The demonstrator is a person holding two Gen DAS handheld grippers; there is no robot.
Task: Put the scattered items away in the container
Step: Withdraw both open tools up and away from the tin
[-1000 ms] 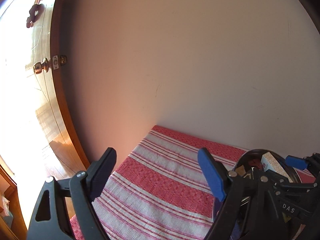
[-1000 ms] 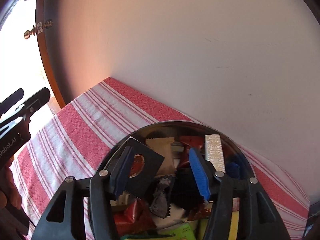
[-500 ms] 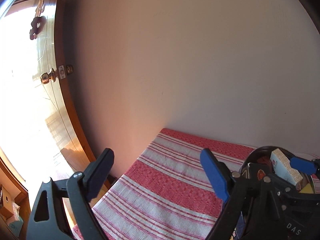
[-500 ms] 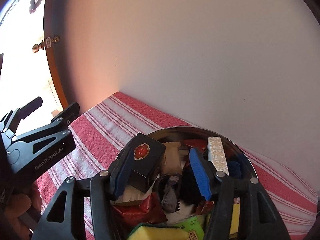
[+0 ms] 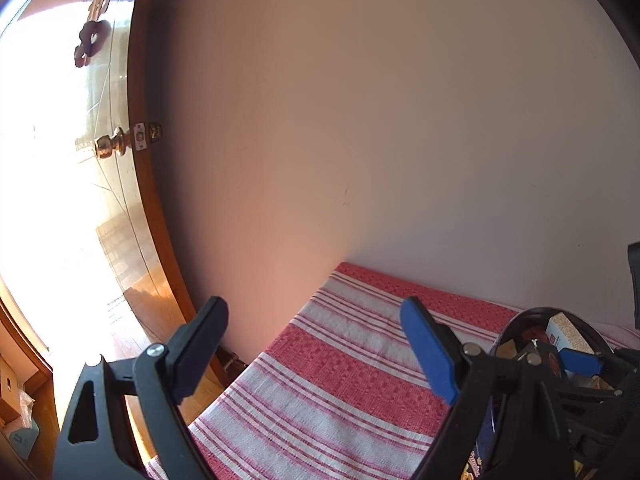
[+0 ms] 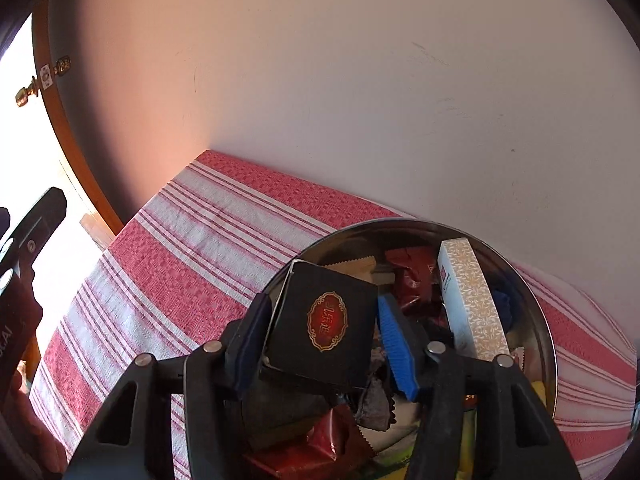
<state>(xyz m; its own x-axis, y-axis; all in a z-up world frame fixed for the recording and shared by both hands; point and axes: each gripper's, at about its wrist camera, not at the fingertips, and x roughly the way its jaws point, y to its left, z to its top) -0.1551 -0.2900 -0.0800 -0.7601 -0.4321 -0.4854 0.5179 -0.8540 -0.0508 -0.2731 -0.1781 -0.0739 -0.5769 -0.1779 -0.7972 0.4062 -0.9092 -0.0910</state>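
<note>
A round metal bowl (image 6: 536, 280) sits on the red-and-white striped cloth (image 6: 192, 264), full of packets and a tall white patterned box (image 6: 472, 300). My right gripper (image 6: 324, 336) is over the bowl, its jaws shut on a black box with a red-gold emblem (image 6: 326, 320), lifted and tilted. My left gripper (image 5: 316, 344) is open and empty above the bare cloth (image 5: 340, 380), left of the bowl (image 5: 516, 328). The right gripper (image 5: 580, 360) shows at the left wrist view's right edge.
A plain wall (image 6: 360, 80) stands right behind the table. A wooden door with a brass knob (image 5: 108, 146) is at the left, with bright light beyond it. The cloth's left edge (image 5: 248, 368) drops to the floor.
My right gripper has lifted the black box and turned it so its emblem faces the camera. My left gripper has risen and drawn back a little, still open.
</note>
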